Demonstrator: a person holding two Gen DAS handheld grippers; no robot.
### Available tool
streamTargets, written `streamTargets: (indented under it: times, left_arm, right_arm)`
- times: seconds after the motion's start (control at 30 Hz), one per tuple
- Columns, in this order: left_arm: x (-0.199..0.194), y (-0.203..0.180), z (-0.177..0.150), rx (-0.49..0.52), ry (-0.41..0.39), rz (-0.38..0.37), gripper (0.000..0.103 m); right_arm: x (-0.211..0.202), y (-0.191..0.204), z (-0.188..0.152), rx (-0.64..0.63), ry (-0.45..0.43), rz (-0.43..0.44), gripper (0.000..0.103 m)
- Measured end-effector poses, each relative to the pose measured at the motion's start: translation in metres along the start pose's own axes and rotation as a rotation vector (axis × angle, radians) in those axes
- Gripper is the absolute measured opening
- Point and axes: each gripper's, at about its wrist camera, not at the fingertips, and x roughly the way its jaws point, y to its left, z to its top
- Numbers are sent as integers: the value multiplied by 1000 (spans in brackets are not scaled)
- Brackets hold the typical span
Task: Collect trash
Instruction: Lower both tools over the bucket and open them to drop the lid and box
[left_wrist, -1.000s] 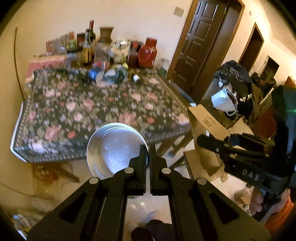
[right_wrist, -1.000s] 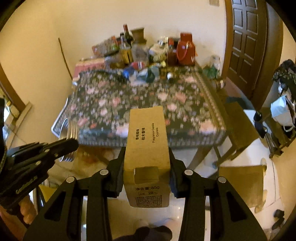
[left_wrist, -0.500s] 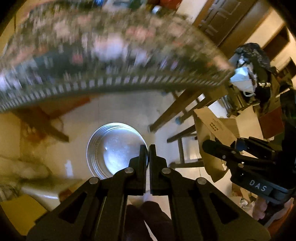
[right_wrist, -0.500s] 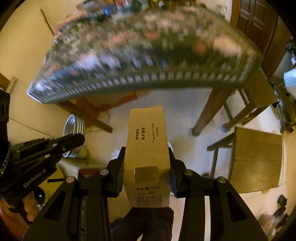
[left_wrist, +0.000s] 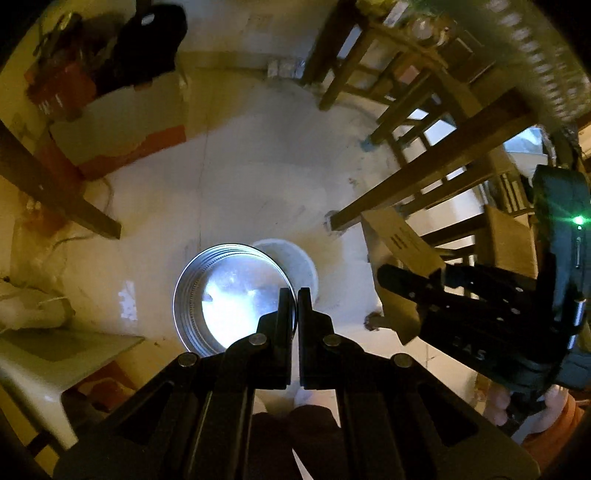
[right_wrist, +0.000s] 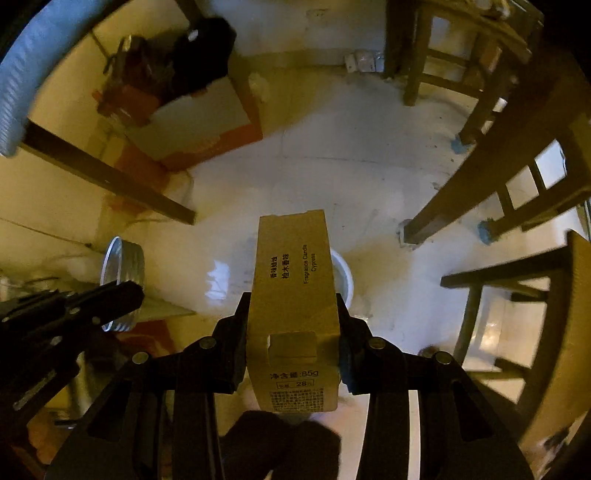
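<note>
two grippers hang over a pale floor (left_wrist: 236, 177), both carrying trash. the left gripper (left_wrist: 290, 295) has its fingers pressed together on the rim of a round metal lid (left_wrist: 229, 295), whose open, threaded side faces the camera. the right gripper (right_wrist: 293, 314) is clamped on the sides of a tall kraft candle box (right_wrist: 293, 302); its long axis runs straight ahead along the fingers, far end tipped down toward the floor, printed face up. a small white bin (right_wrist: 341, 275) stands on the floor just past the box's far end, and in the left view the same white bin (left_wrist: 299, 264) peeks out behind the lid's right edge. wooden chair legs (right_wrist: 491, 184) stand to the right.
</note>
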Motion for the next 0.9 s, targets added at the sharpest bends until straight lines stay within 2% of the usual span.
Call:
streamTargets:
  times: [0.13, 0.3, 0.37, 0.53, 0.8, 0.83, 0.87, 0.9]
  left_arm:
    - [43, 17, -7, -48, 37, -13, 1]
    - [82, 26, -10, -70, 76, -10, 1]
    - [92, 26, -10, -72, 87, -17, 1]
    - [109, 23, -7, -68, 115, -22, 1]
    - [124, 4, 4, -35, 156, -50, 1]
    - [126, -1, 7, -26, 163, -40, 8]
    - [129, -3, 8, -21, 171, -31, 25]
    - [134, -7, 9, -13, 193, -13, 30]
  right_arm:
    - [41, -7, -3, 0, 14, 21, 37]
    - [83, -18, -1, 35, 103, 96, 41]
    - [94, -24, 0, 71, 146, 124, 53]
    - [92, -27, -2, 48, 140, 61, 55]
    - [71, -46, -2, 87, 131, 43, 55]
    - [66, -48, -3, 88, 129, 44, 55]
    - [62, -50, -2, 89, 130, 42, 55]
    - [62, -51, -2, 88, 131, 39, 55]
